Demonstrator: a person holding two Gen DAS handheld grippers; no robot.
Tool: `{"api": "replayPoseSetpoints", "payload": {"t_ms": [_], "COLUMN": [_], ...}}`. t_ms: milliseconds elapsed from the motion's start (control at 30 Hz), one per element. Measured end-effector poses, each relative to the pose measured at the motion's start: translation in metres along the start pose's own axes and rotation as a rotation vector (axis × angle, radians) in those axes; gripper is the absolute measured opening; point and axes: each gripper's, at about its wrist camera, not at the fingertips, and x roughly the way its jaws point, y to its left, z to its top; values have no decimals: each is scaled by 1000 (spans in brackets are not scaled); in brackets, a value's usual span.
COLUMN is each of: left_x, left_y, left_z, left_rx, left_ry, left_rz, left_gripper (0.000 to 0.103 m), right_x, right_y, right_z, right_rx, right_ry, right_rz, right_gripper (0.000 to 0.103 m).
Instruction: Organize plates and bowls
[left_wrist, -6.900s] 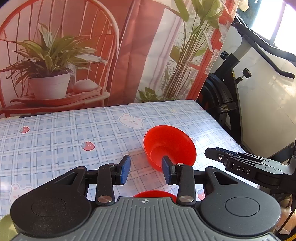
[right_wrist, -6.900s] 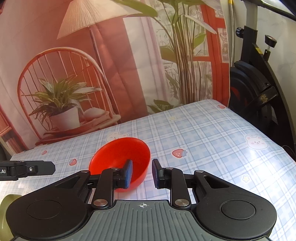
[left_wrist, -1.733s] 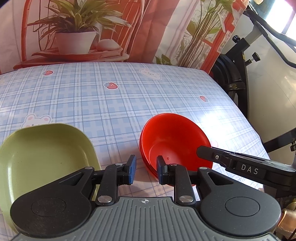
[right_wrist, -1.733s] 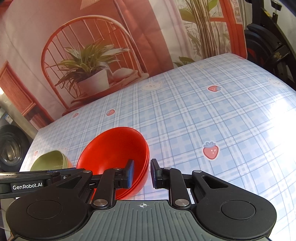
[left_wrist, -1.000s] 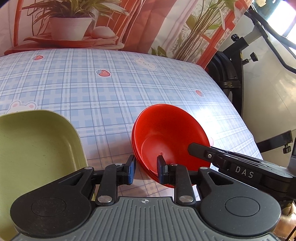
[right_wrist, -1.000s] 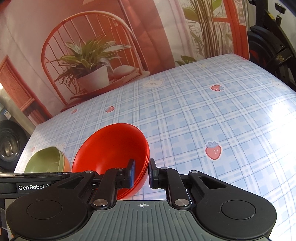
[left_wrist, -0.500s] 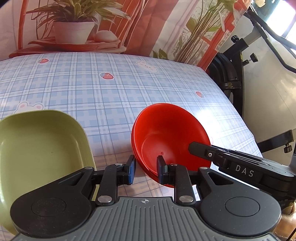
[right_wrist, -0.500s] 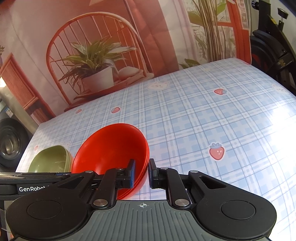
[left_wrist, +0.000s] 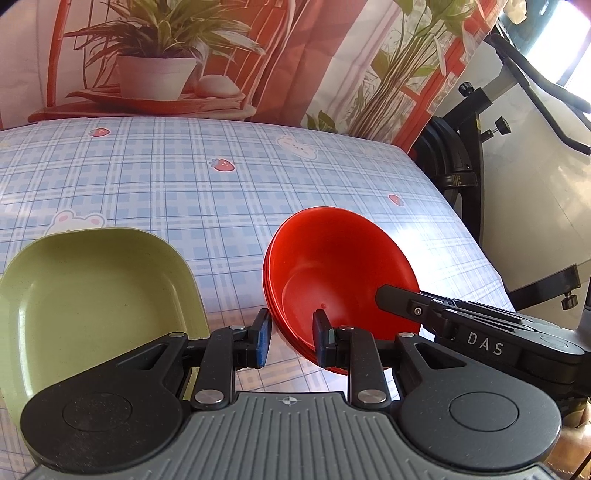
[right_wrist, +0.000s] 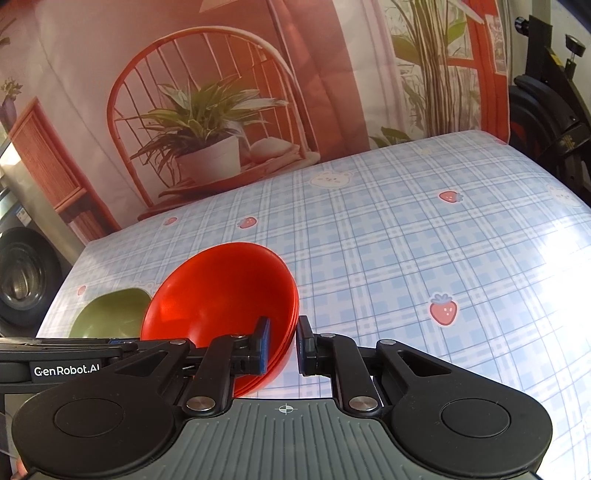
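Since half a second ago the red bowl stack (left_wrist: 332, 273) has tipped further up, its mouth turned toward the left gripper (left_wrist: 290, 338), whose jaws straddle the near rim, narrowed on it. The right gripper (right_wrist: 282, 345) pinches the opposite rim, one pad inside, one outside. The stack sits lifted near the right edge of the plaid tablecloth (left_wrist: 177, 184), with broad bare cloth beyond it toward the backdrop (right_wrist: 221, 110). The green plate (left_wrist: 92, 291) lies just beside the stack on its left, closing that side. An exercise bike (left_wrist: 480, 147) stands past the table's right edge
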Motion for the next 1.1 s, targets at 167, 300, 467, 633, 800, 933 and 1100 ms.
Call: {"api": "replayPoseSetpoints", "payload": {"t_ms": [167, 300, 467, 633, 800, 933, 1100], "left_x": [-9, -18, -31, -45, -57, -65, -72], "left_y": [4, 9, 17, 25, 35, 46, 56], "left_z": [-2, -3, -5, -7, -10, -13, -18], "left_rx": [9, 4, -15, -32, -61, -87, -123], "left_ry": [-10, -23, -37, -52, -71, -77, -82], "left_rz": [4, 6, 3, 1, 4, 12, 24], "left_gripper": [25, 25, 25, 25, 25, 25, 25], "right_x": [-3, -6, -9, -9, -6, -1, 7], "right_y": [10, 19, 34, 51, 68, 81, 95], "right_z": [1, 1, 3, 5, 8, 8, 3], "right_rx": [-21, -35, -58, -103, -140, -168, -193], "right_ry": [3, 8, 15, 25, 38, 55, 75], "right_rz": [1, 10, 23, 31, 45, 57, 71], "right_gripper": [13, 13, 13, 13, 13, 13, 13]}}
